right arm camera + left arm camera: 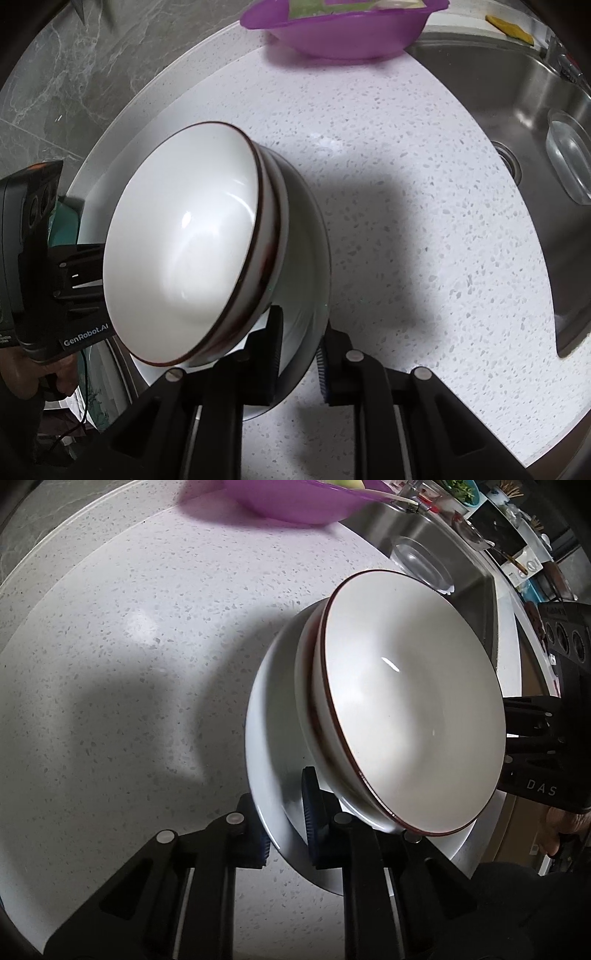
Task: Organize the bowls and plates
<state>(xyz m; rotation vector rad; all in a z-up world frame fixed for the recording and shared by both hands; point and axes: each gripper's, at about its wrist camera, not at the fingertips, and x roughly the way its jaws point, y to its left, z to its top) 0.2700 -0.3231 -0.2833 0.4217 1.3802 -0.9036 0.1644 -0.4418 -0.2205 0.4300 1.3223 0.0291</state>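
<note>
Stack of crockery held over a speckled white counter (110, 664), described from left to right; at the left the left gripper (286, 825) is seen pressed together on the near rim of a wide white plate (269, 738), one blue ribbed pad (310, 805) lying on the upper face and the other beneath; on the plate a nested pair of bowls (406, 701) is carried, white inside and edged with a thin dark red line; at the right the right gripper (299, 354) is clamped on the opposite rim of the same plate (314, 277), the bowls (184, 240) rising beside it; whether the plate is fully clear of the counter cannot be told from either view; further right a stainless steel sink (517, 110) with a clear glass dish (569, 162) inside is shown, and at the back a translucent purple plastic basin (332, 33)

Handling, as judged: the stack is taken to be glazed ceramic, hence stiff, fairly heavy, smooth and slippery, and breakable if dropped or knocked on the sink edge; the bowls merely rest on the plate and may slide if it is tipped, so the plate is best kept level; hold is best taken where it is now, on the flat rim at two opposite sides, so that the load is balanced between the grippers
</note>
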